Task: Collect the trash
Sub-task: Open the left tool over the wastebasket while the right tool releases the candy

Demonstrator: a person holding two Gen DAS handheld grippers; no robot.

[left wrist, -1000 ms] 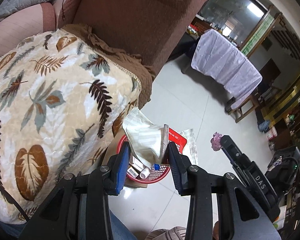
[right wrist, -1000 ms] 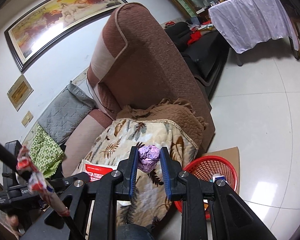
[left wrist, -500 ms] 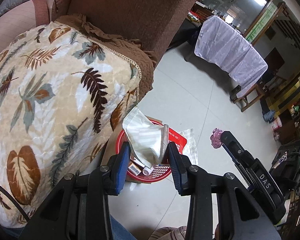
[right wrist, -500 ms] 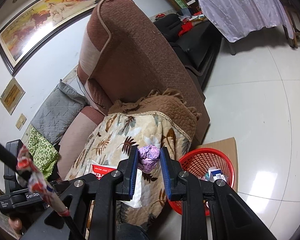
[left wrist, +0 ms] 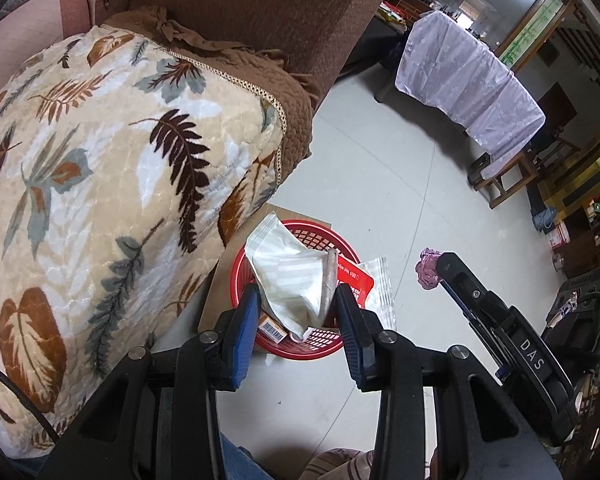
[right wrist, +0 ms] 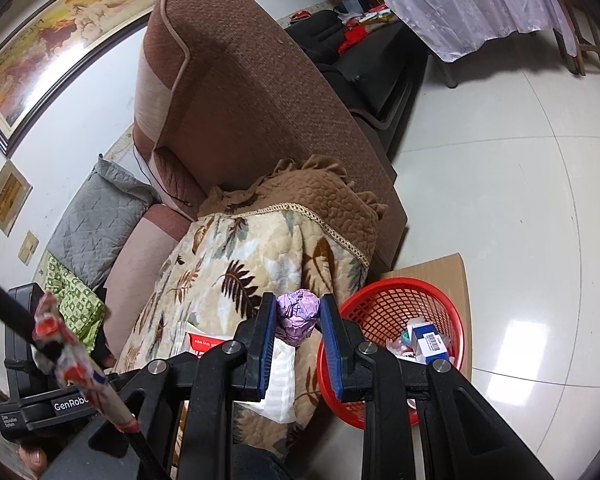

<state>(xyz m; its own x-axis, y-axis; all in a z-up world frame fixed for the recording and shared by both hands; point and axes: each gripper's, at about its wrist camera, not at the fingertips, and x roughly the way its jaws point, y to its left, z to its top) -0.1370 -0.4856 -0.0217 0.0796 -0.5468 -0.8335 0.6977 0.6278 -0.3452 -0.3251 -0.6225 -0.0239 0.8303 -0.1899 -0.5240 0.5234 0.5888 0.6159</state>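
A: Item one, nearest. Left gripper: jaws pinching a striped white plastic wrapper, red printed panel behind it. Held directly above the red mesh basket, judged so that a release drops it inside the rim.

B: Item two?

A: Right gripper: jaws pressed onto a crumpled purple paper ball. It hangs over the leaf-print blanket, just left of the basket, not yet above the opening. Judged waiting its turn.

B: Basket contents and footing?

A: Small boxes with barcodes, one blue and white. Basket stands on a cardboard sheet, tight against the blanket's hanging edge.

B: Edges?

A: Blanket edge crowds the basket's sofa side; the wrapper is wide and could catch the rim or overhang it. The two grippers sit close together, so both over the opening at once looks cramped.

B: Open room, farther out?

A: Pale tiled floor bare beyond the basket. Brown armchair back behind the blanket. Farthest, a table under white cloth, well apart.
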